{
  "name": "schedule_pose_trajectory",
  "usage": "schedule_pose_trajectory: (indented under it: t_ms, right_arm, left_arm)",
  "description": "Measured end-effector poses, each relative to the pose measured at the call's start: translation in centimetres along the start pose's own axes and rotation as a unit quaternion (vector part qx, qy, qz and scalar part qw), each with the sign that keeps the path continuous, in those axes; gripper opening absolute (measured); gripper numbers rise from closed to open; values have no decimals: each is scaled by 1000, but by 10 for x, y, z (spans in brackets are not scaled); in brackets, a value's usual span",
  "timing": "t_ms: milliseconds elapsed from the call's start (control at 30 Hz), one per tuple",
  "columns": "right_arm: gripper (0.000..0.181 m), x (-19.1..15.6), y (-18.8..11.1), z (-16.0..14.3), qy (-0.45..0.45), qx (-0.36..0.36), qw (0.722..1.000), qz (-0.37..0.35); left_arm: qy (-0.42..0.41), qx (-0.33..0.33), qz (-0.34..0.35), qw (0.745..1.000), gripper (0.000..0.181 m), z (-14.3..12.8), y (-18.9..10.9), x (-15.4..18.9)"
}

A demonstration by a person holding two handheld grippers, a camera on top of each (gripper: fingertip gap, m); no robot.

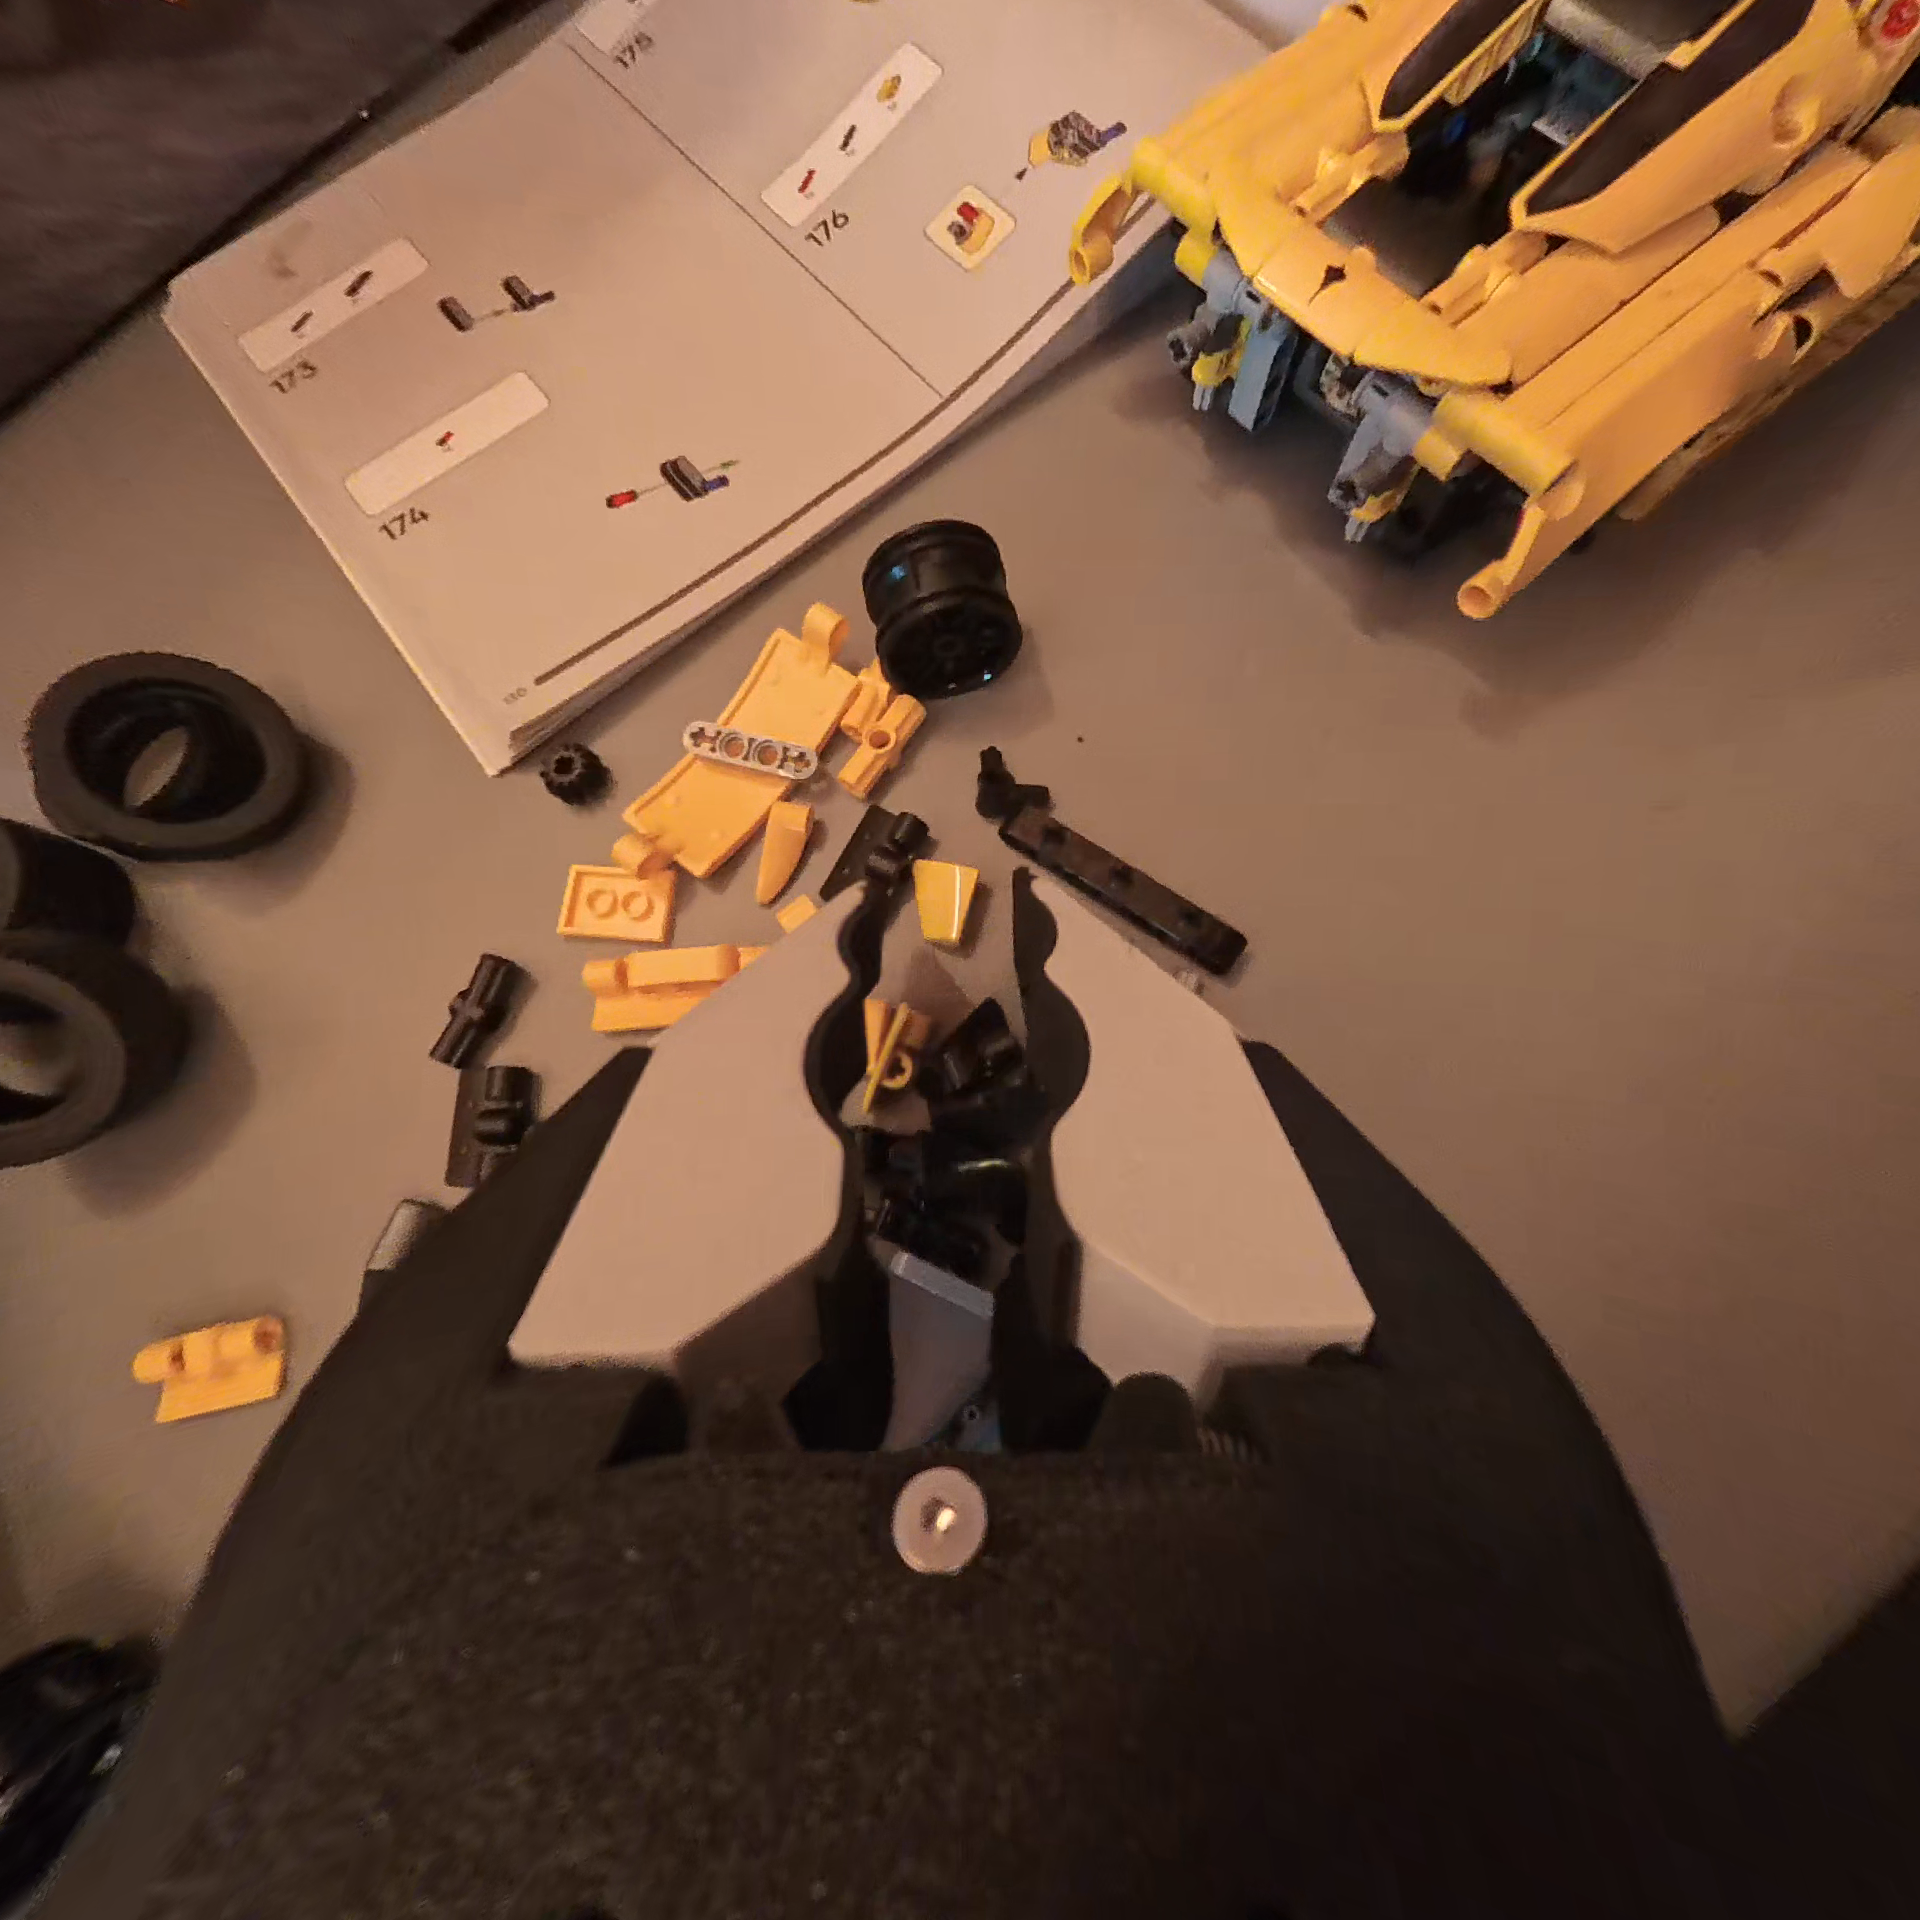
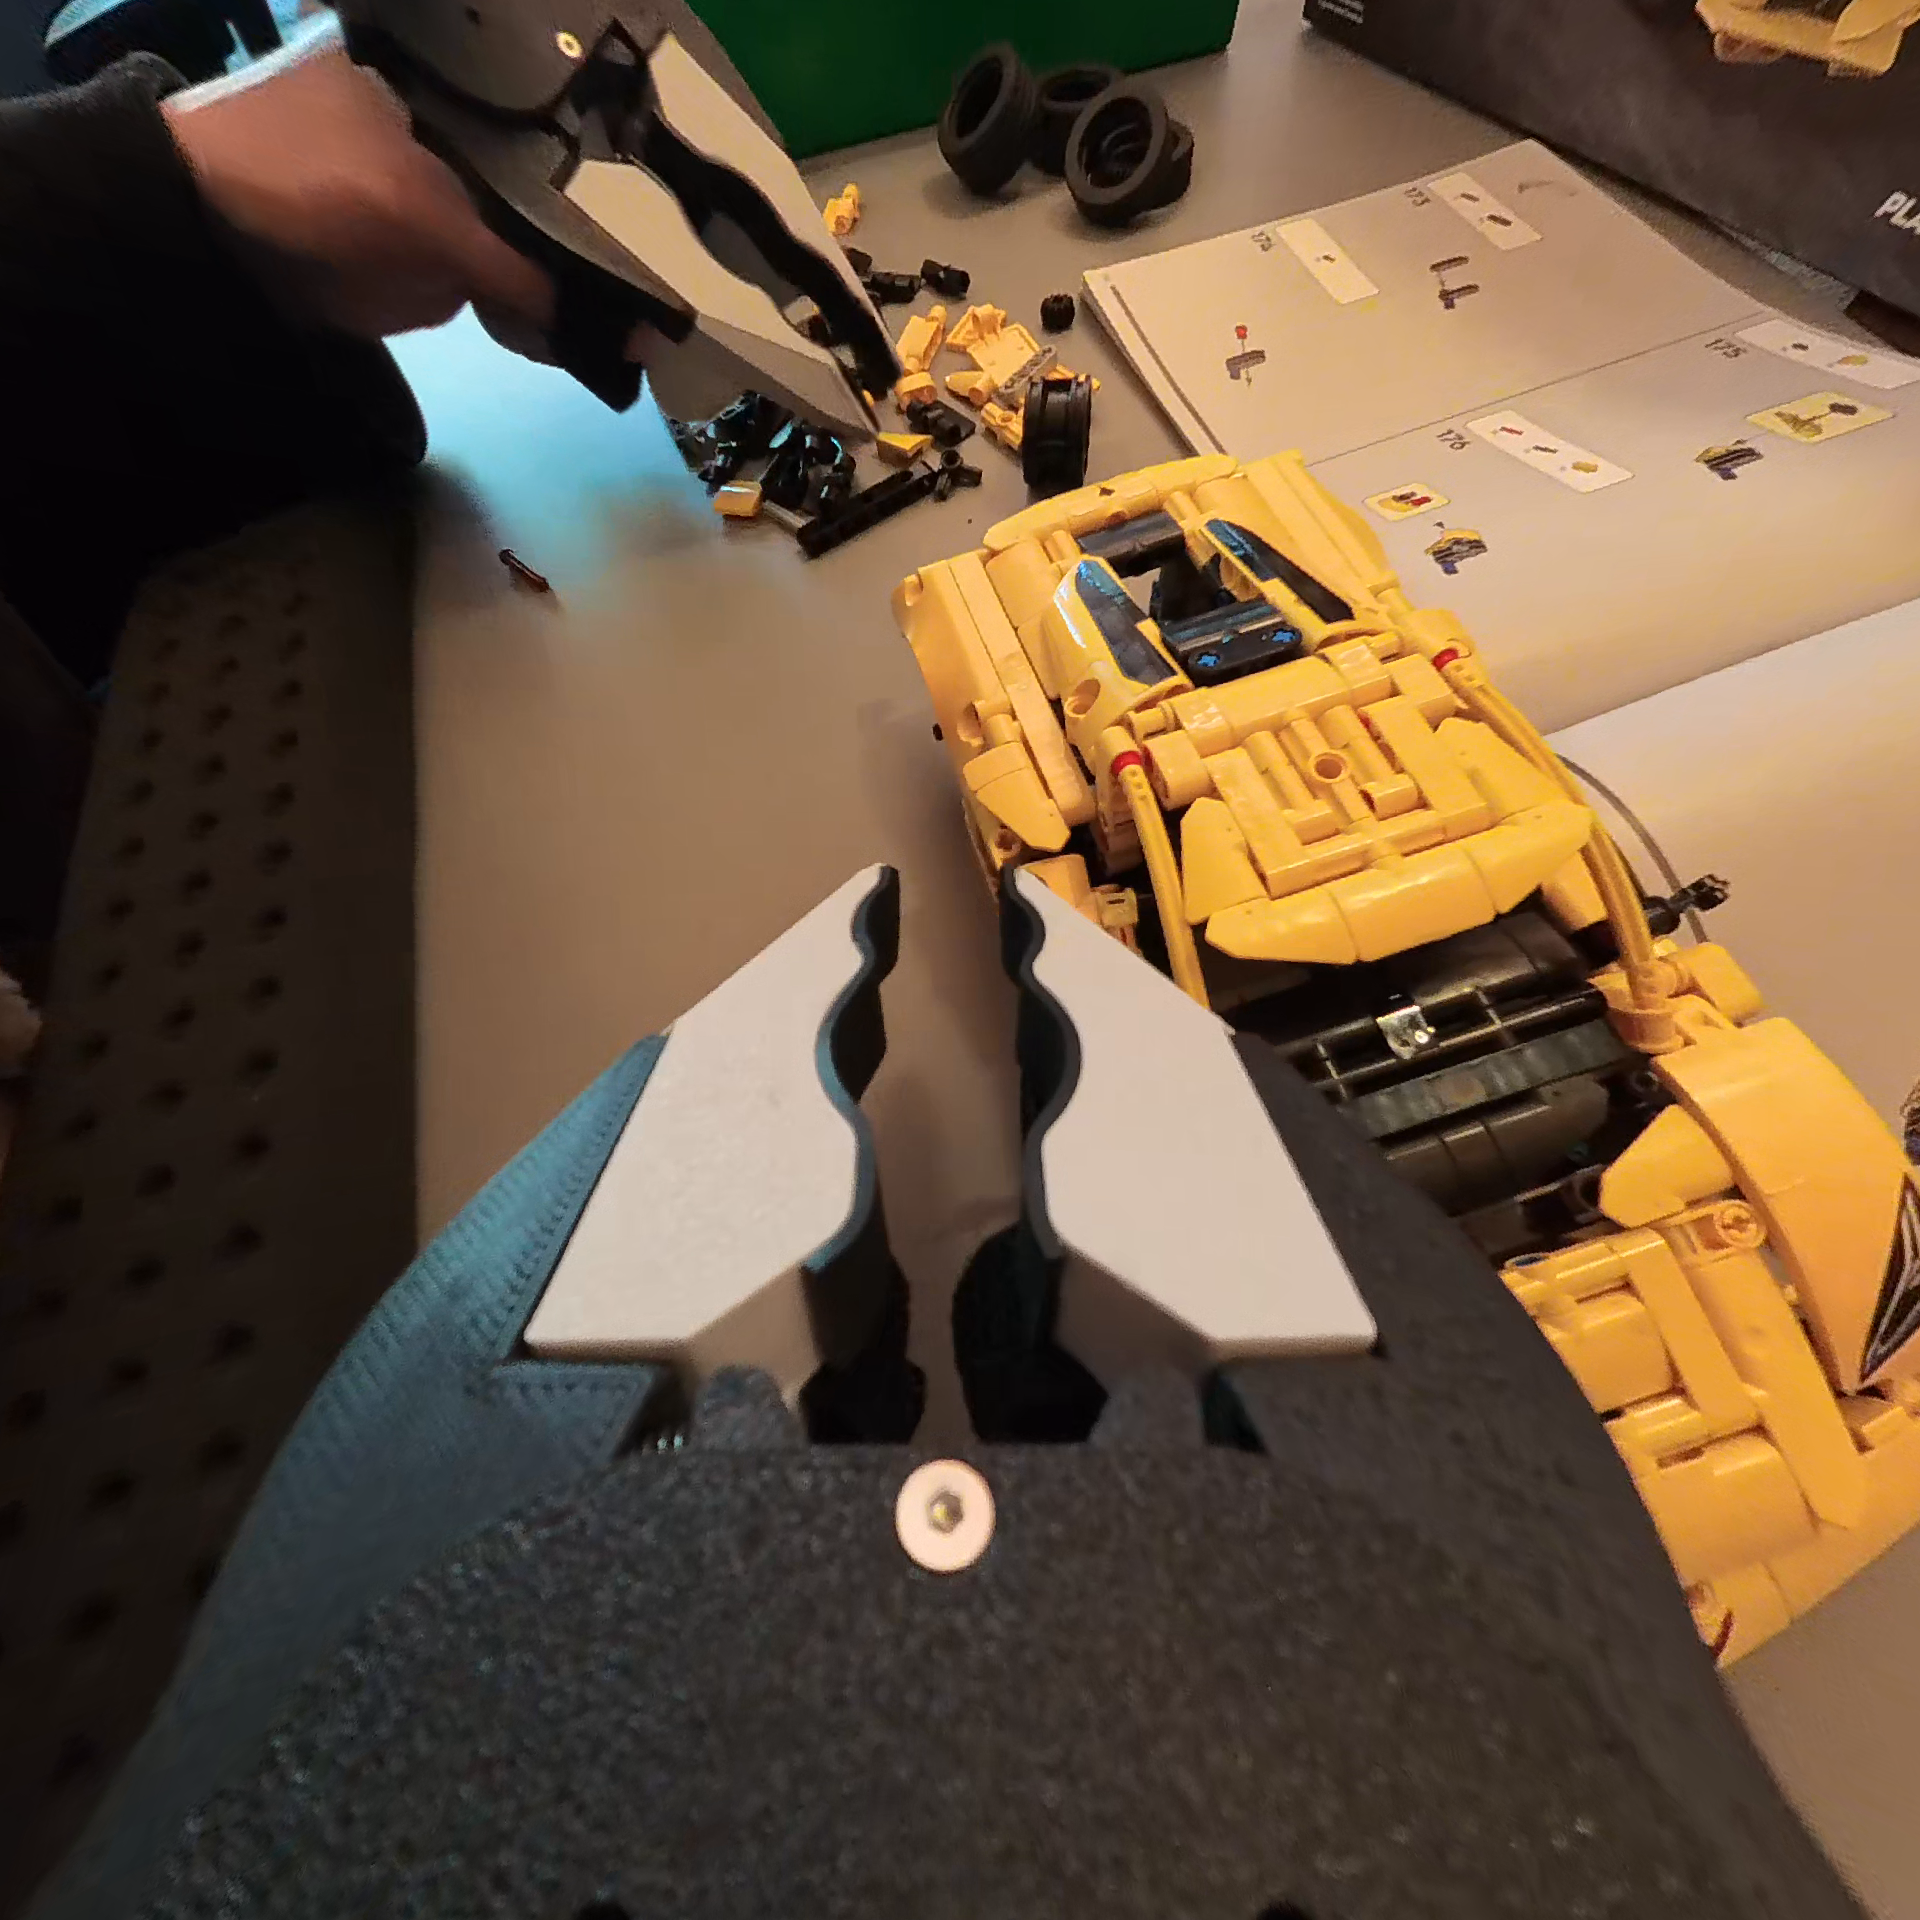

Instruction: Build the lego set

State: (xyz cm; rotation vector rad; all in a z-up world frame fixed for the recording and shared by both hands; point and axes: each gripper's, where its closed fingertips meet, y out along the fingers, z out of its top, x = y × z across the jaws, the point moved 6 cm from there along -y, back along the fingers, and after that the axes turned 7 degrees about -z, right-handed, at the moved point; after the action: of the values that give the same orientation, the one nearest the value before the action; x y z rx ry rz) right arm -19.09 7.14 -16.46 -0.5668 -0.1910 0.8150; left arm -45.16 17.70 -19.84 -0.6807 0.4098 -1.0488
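We see the left tongs (image 1: 940, 894) angled steeply down over a scatter of loose pieces (image 1: 727, 790) on the smooth grey desk (image 1: 1455, 883), fingers parted by a narrow gap. Small black and yellow parts show between them, but we cannot tell whether any is gripped. The fingers are pale grey wedges with wavy black rubber pads, set in a grainy black printed body. In the right wrist view a hand (image 2: 343, 218) in a dark sleeve wraps the handle of these tongs.

The right tongs (image 2: 948, 883) hover level above the bare desk — slightly open and holding nothing — just beside the yellow car (image 2: 1299, 810), a glossy plastic model of curved panels with a black ribbed section showing.

Near the loose pieces lie a hard black wheel rim (image 1: 940, 608), matt rubber tyres (image 1: 166, 753) and an open instruction booklet (image 1: 623, 343) — the car stands at its edge.
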Motion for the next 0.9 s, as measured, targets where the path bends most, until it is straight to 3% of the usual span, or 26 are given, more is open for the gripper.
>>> schedule_pose_trajectory:
  t_ms: [200,433,533,600,667,700,800,900]
  right_arm:
    - [17,-1,0,-1,0,-3,1000,4]
    - [15,0,-1,1,5,6,1000,3]
    - [12,6,-5,4,13,21,1000,-12]
    - [12,19,-13,8,23,41,998,-50]
    - [17,37,-27,13,32,76,991,-104]
    - [18,48,-39,17,37,100,985,-135]
    - [20,80,-91,32,43,158,960,-225]
    - [20,101,-149,36,37,166,943,-287]
  left_arm:
    - [8,-46,8,999,11,-5,11,-2]
    - [28,-36,9,999,8,-1,11,3]
    - [21,23,-44,999,8,17,-1,19]
    - [24,75,-131,988,7,36,-8,49]
    - [43,80,-228,969,7,50,1,93]
    - [72,61,-243,965,7,51,11,114]
    - [149,14,-252,956,7,46,40,163]
    - [178,-17,-240,954,7,40,54,180]
